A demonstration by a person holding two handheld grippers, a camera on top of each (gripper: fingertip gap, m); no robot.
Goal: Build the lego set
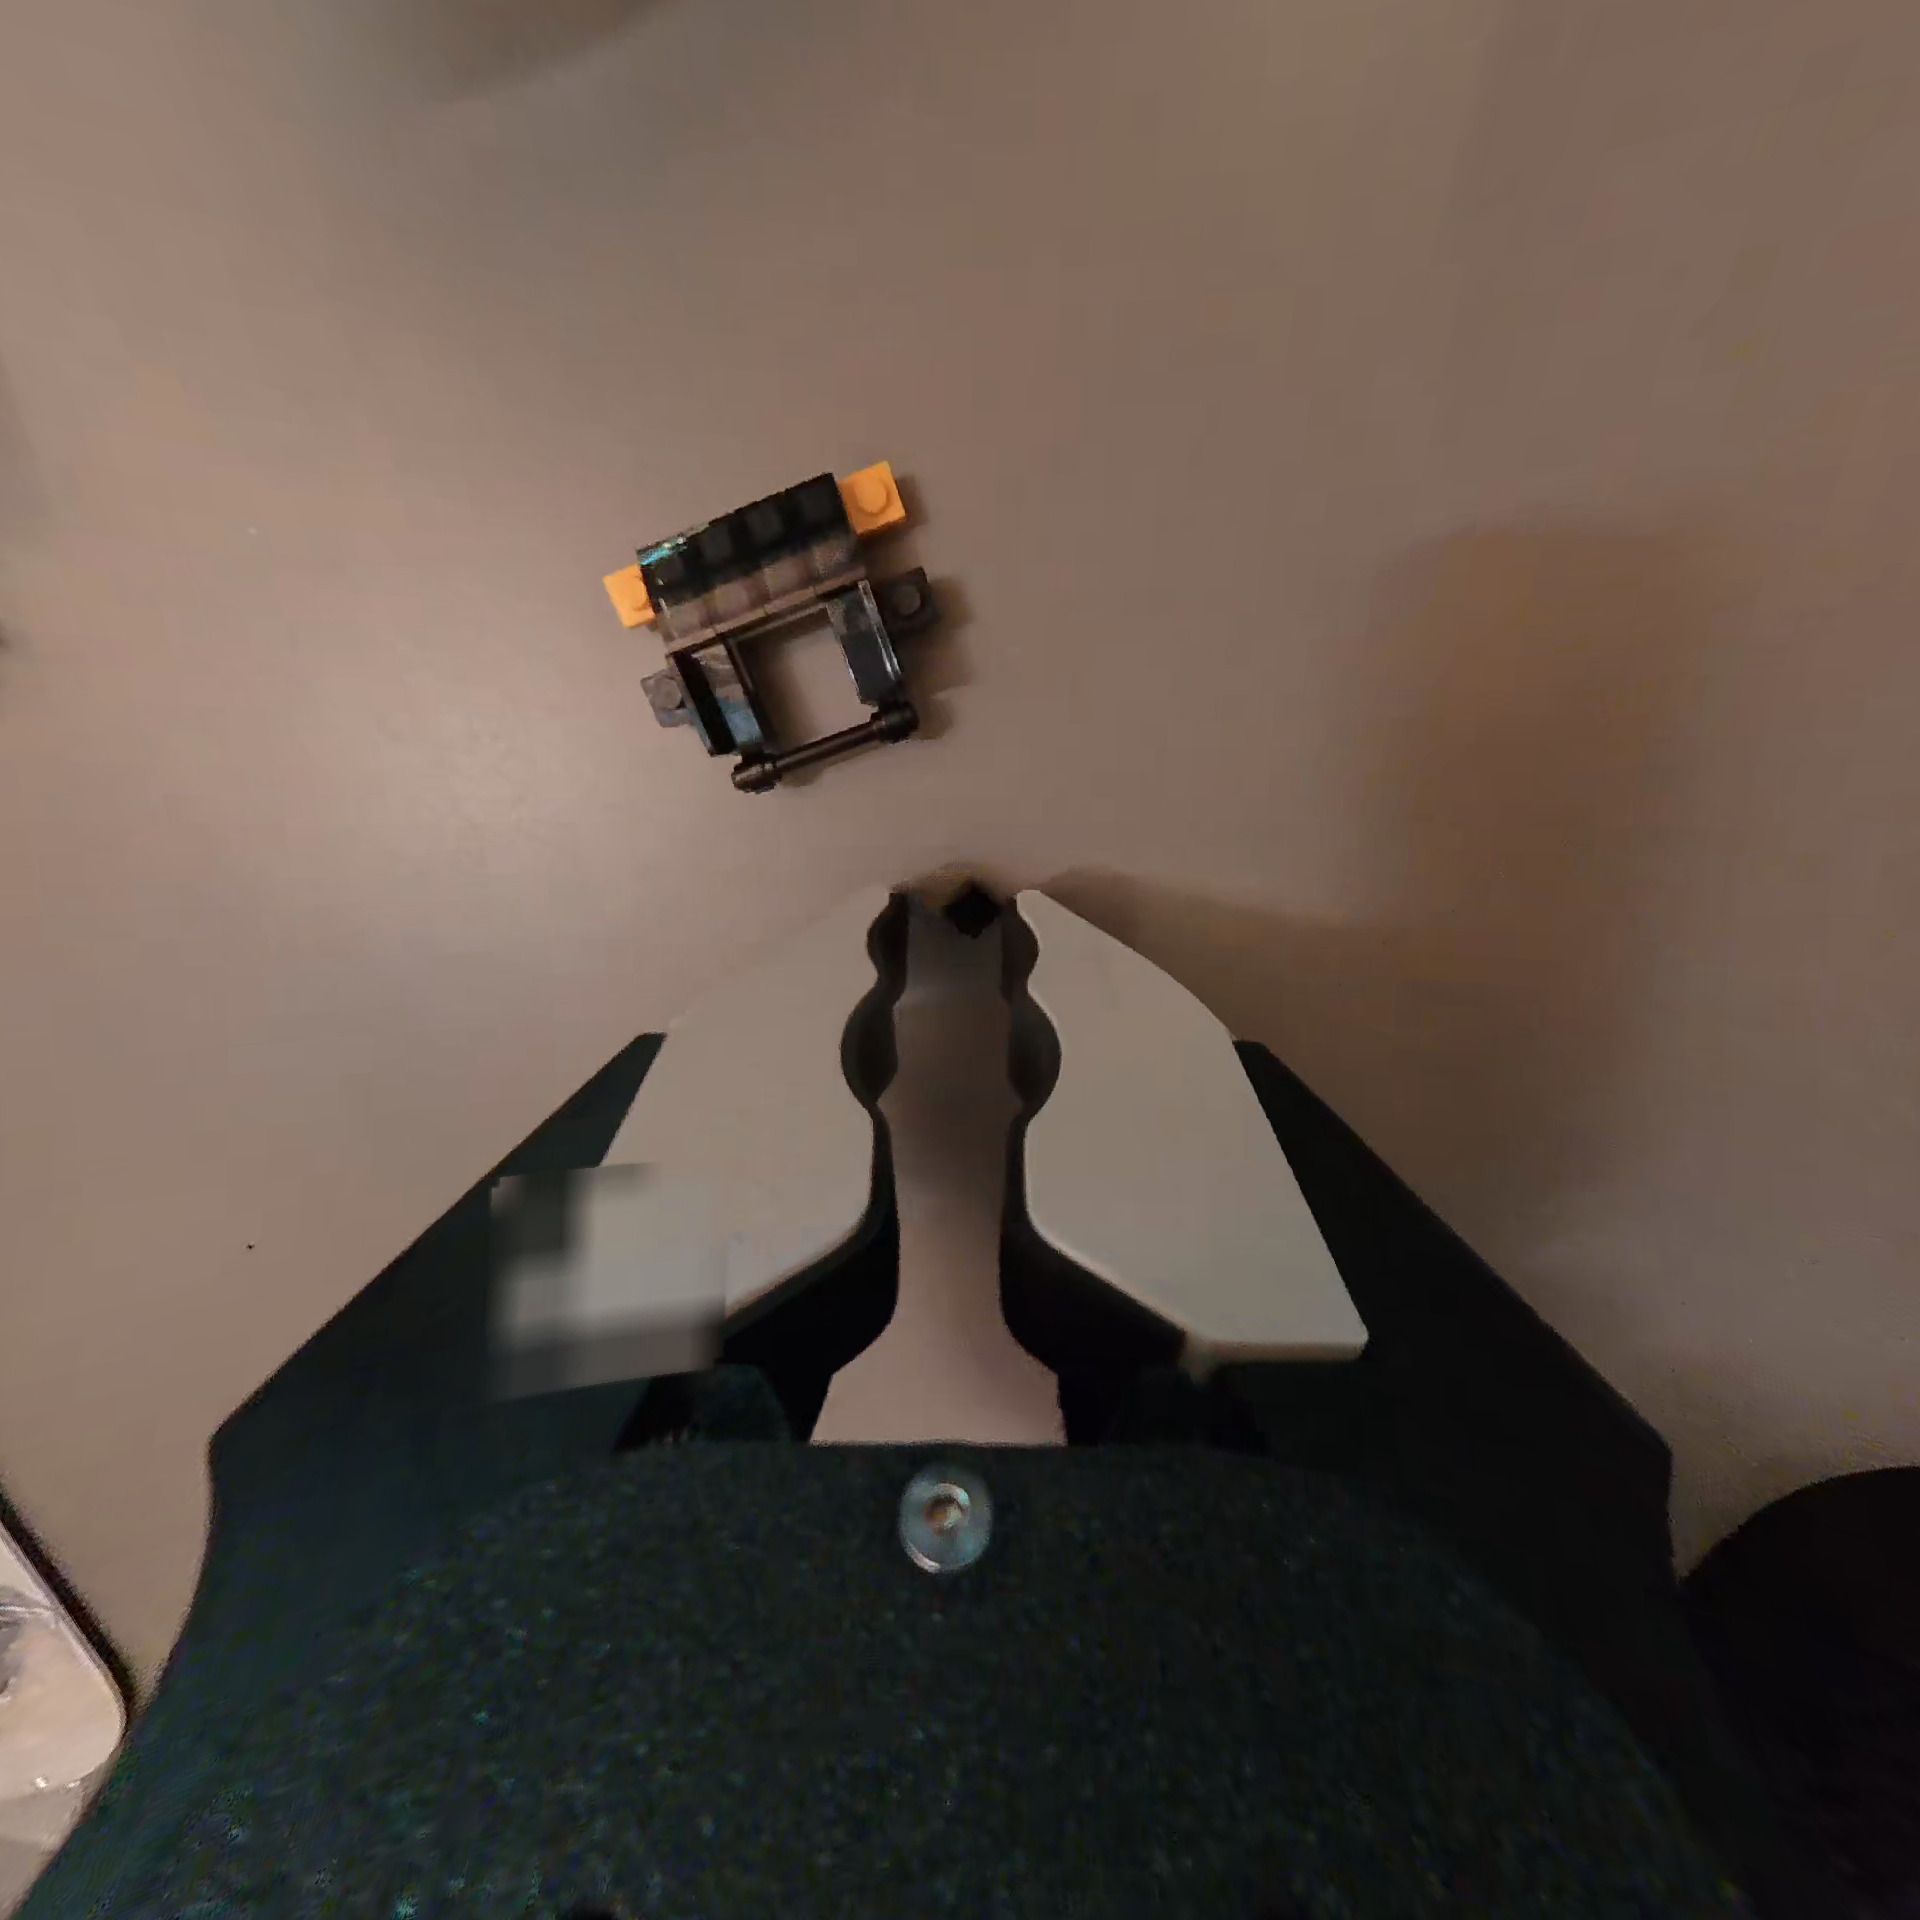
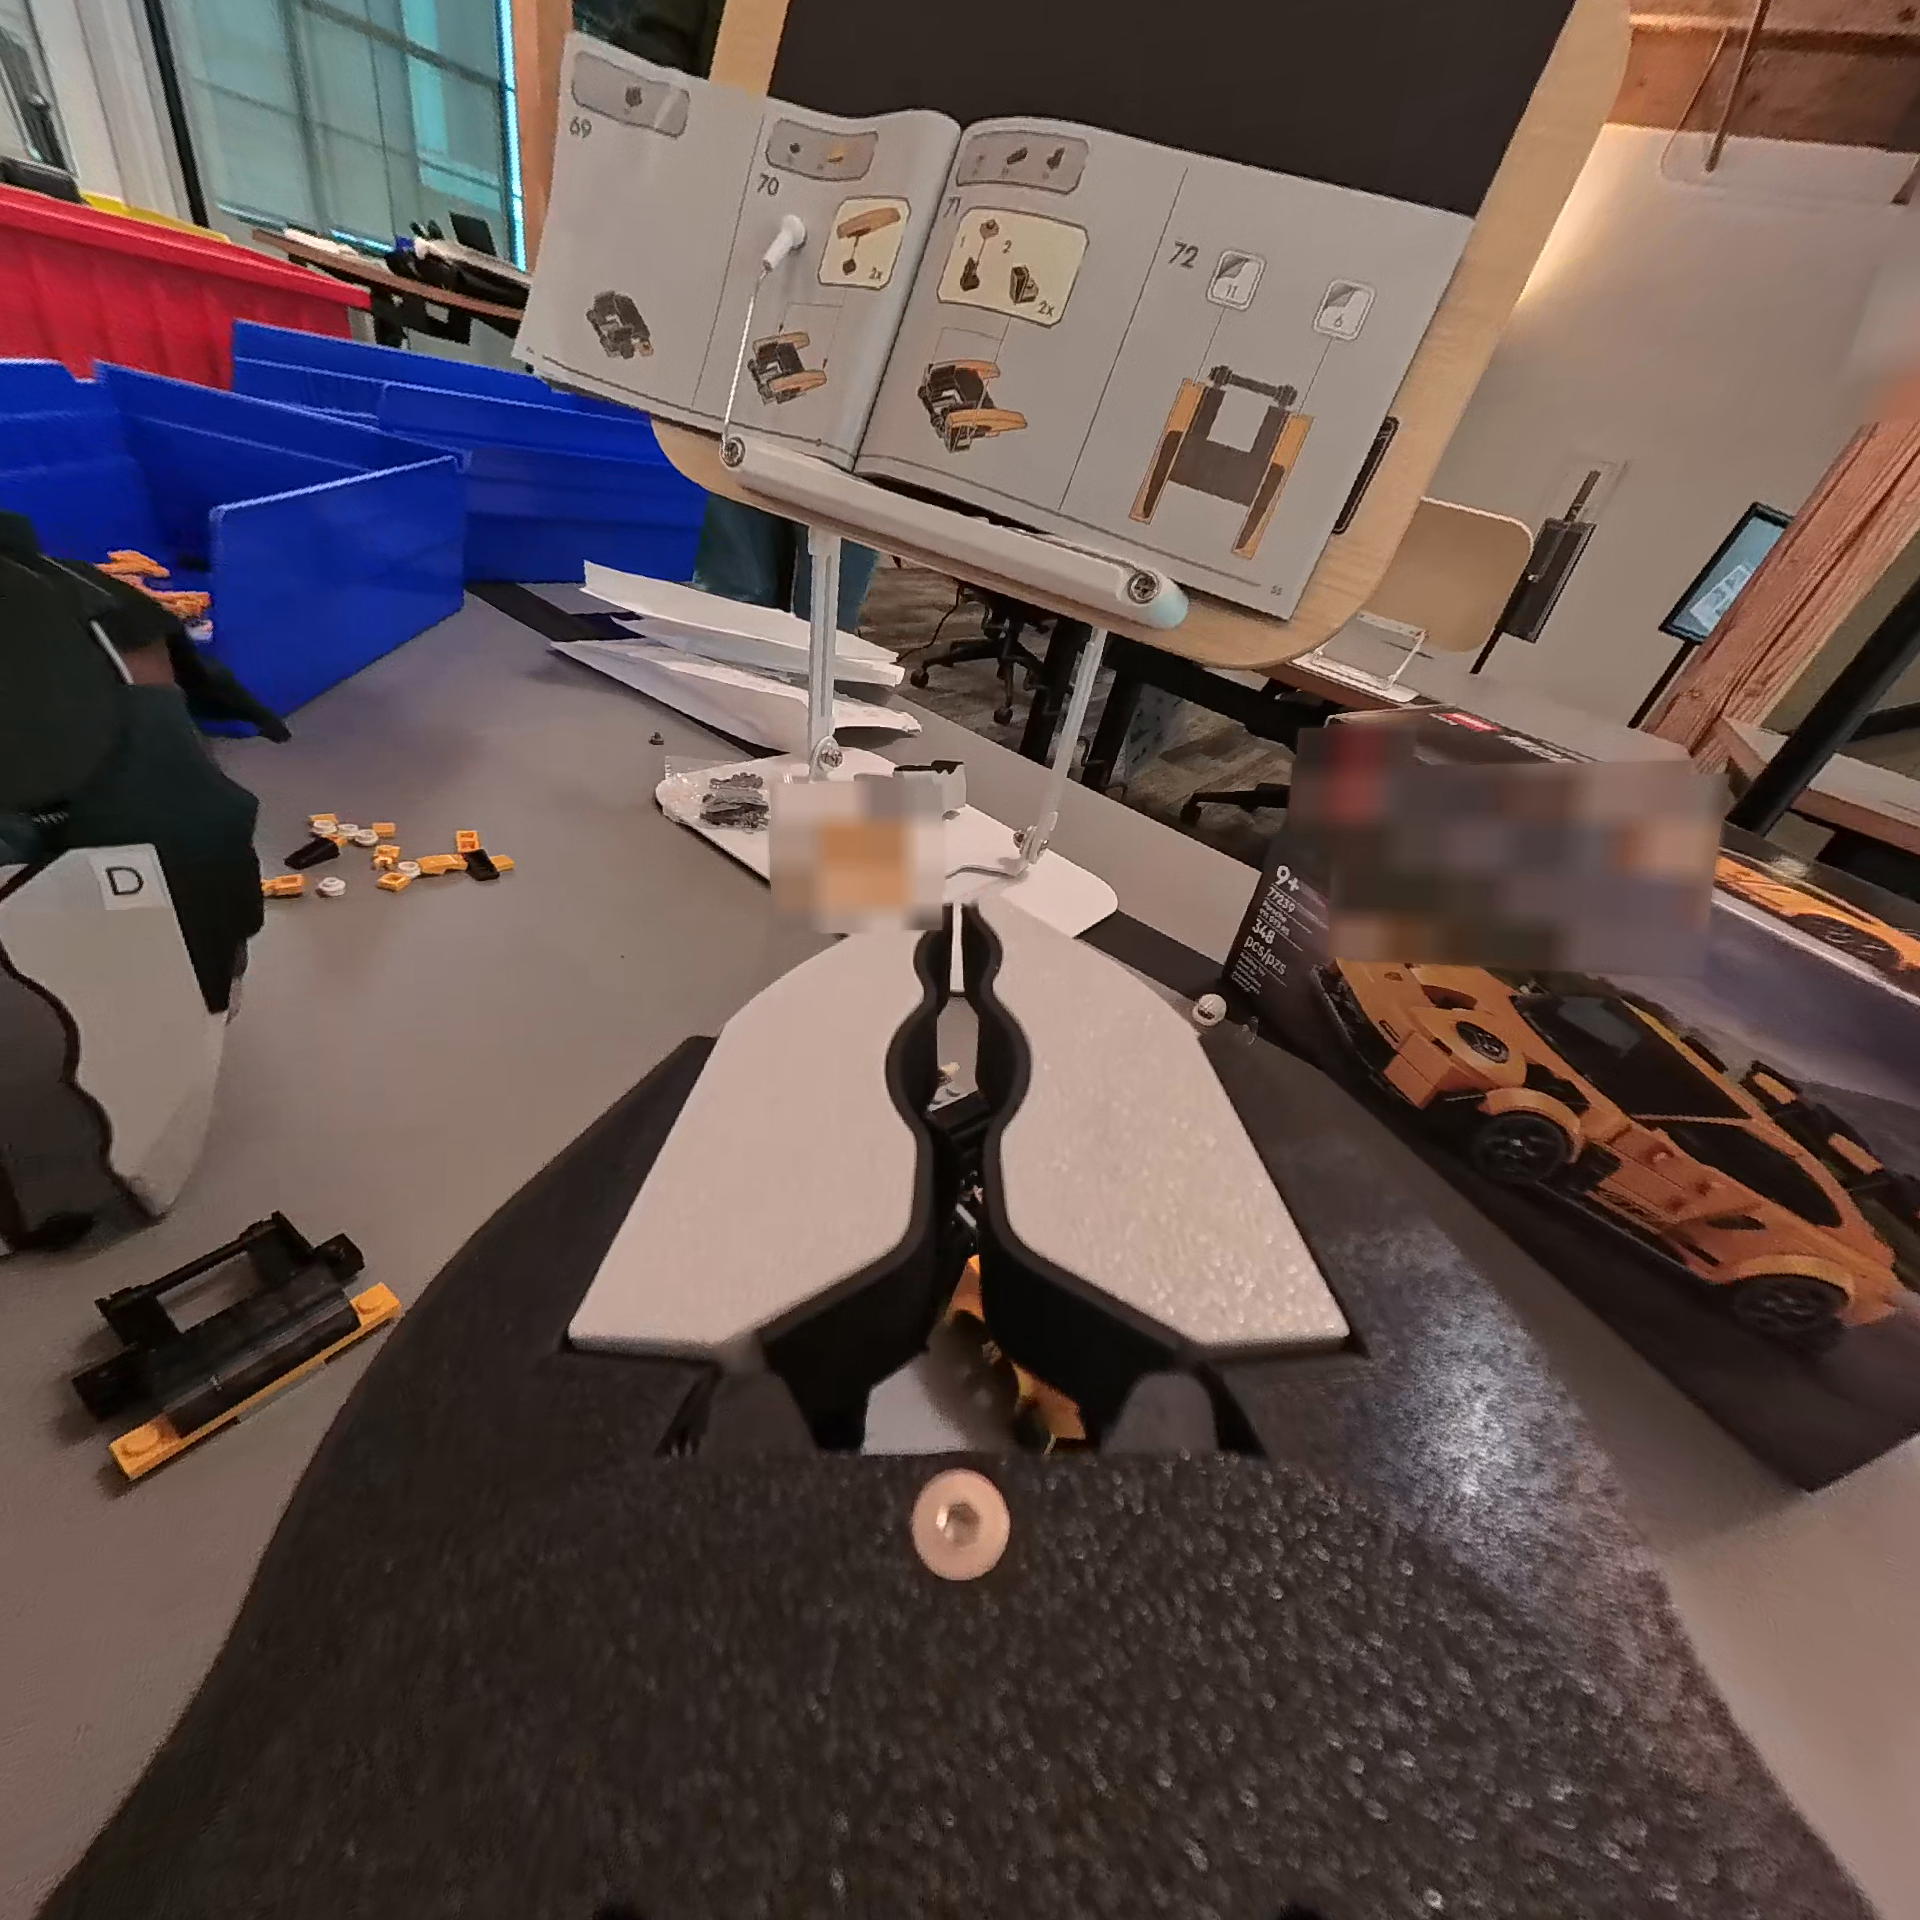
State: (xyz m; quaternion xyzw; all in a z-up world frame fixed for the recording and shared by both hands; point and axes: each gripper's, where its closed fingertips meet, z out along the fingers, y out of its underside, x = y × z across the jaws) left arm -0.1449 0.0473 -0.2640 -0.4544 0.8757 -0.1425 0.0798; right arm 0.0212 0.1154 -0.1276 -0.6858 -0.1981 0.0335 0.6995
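Observation:
A black lego assembly (image 1: 779, 634) with orange plates at both ends lies flat on the grey table (image 1: 1351, 416). It also shows in the right wrist view (image 2: 229, 1340) at the lower left. My left gripper (image 1: 958, 906) points down at the table just short of the assembly, with its jaws nearly closed on a small black lego piece (image 1: 968, 920) at the tips. The left gripper also shows in the right wrist view (image 2: 104, 1039). My right gripper (image 2: 961, 935) hovers above the table with its jaws together, pinching a black and orange lego piece (image 2: 966, 1288) partway down the fingers; most of that piece is hidden.
An open instruction booklet (image 2: 935, 312) sits on a wooden stand ahead. Loose orange, black and white pieces (image 2: 395, 852) lie to the left. Blue bins (image 2: 332, 540) and a red bin (image 2: 156, 281) stand at the back left. The set's box (image 2: 1558, 1122) lies on the right. A parts bag (image 2: 717, 805) rests on the stand's base.

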